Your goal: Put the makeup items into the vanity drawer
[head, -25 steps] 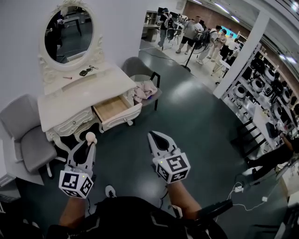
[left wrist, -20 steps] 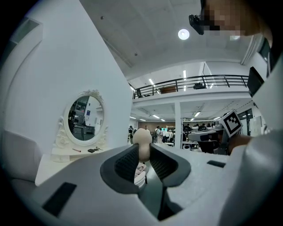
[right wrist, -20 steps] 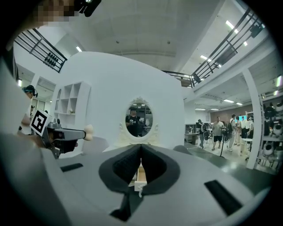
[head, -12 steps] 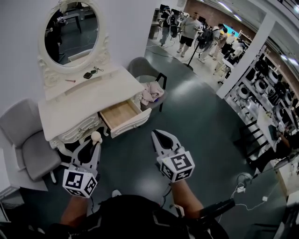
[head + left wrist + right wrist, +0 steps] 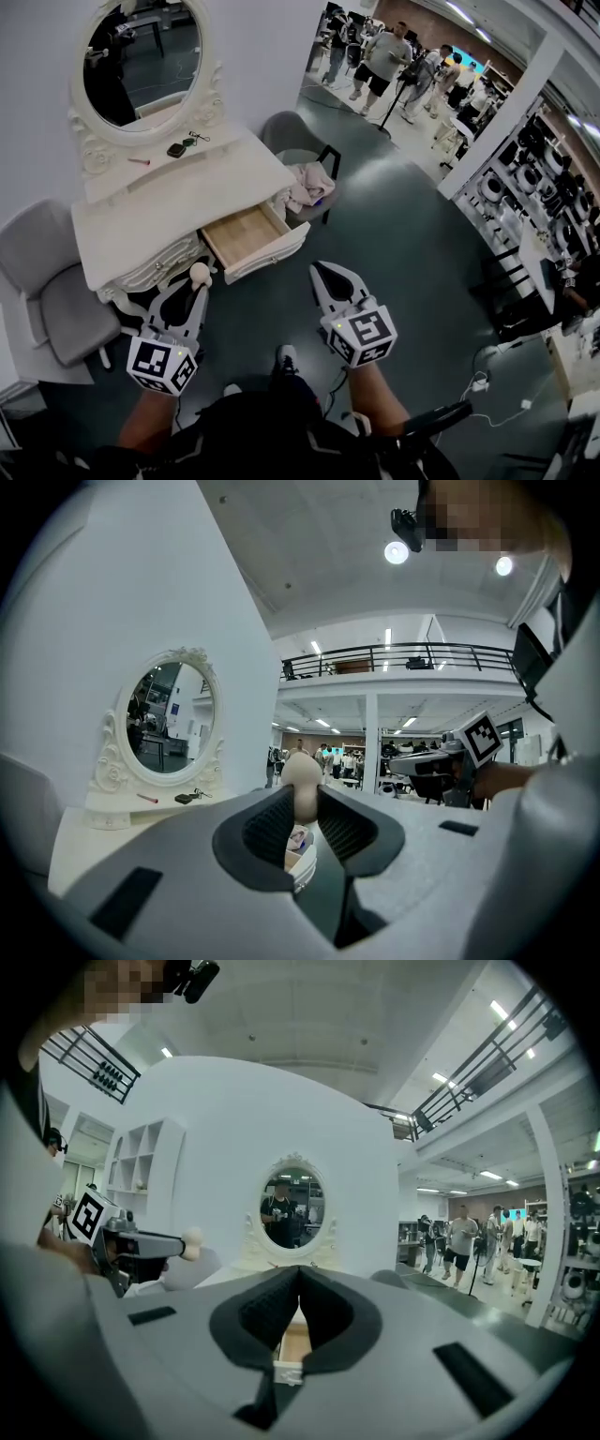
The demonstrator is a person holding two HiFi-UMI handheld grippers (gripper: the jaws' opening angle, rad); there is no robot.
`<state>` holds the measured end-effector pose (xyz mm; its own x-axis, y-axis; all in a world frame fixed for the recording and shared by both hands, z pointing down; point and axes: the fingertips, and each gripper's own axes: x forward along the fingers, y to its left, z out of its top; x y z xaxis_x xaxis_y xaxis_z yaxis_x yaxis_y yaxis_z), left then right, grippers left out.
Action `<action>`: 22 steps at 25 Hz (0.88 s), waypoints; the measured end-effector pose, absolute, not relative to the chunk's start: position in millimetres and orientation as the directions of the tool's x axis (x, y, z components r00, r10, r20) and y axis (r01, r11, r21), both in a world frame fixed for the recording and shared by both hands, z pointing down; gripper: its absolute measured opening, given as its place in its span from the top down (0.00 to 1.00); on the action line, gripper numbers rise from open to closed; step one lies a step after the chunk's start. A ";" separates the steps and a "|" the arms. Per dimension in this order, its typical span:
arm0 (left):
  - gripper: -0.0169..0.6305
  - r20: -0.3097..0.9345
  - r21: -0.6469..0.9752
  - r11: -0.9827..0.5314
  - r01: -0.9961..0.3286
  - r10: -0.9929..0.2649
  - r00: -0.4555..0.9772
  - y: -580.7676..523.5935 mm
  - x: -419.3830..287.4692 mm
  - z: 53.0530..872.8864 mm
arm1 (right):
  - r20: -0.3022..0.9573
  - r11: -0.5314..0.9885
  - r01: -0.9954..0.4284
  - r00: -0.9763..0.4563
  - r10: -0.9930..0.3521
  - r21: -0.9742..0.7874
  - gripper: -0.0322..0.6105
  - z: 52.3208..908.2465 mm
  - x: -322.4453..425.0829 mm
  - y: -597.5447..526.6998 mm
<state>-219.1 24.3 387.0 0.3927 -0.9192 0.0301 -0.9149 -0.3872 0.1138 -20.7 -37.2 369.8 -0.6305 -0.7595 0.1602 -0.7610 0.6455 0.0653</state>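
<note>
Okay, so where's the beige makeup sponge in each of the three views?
Head view: lower left, the beige sponge at the left tool's tip.
Left gripper view: centre, pinched between that tool's jaws.
Right gripper view: left, mid-height, at the left tool's tip.
Shared landmark: the oval mirror.

The vanity [image 5: 178, 202] fills the frame's upper left, its mirror [image 5: 141, 61] behind. The open drawer [image 5: 272, 258] juts toward centre, one chair [image 5: 52, 291] at left, a second chair [image 5: 281, 131] behind the drawer.
</note>
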 end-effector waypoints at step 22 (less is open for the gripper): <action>0.85 0.086 0.065 -0.319 -0.946 -0.942 0.324 -151.5 -129.4 380.3 | 0.112 0.732 -0.680 -0.726 -0.679 0.027 0.94 366.9 52.0 -237.3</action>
<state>-129.4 -151.5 380.3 0.3237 -0.9423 0.0858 -0.9456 -0.3189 0.0649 52.0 -237.3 366.9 -0.7261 -0.6785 0.1116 -0.6803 0.7325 0.0275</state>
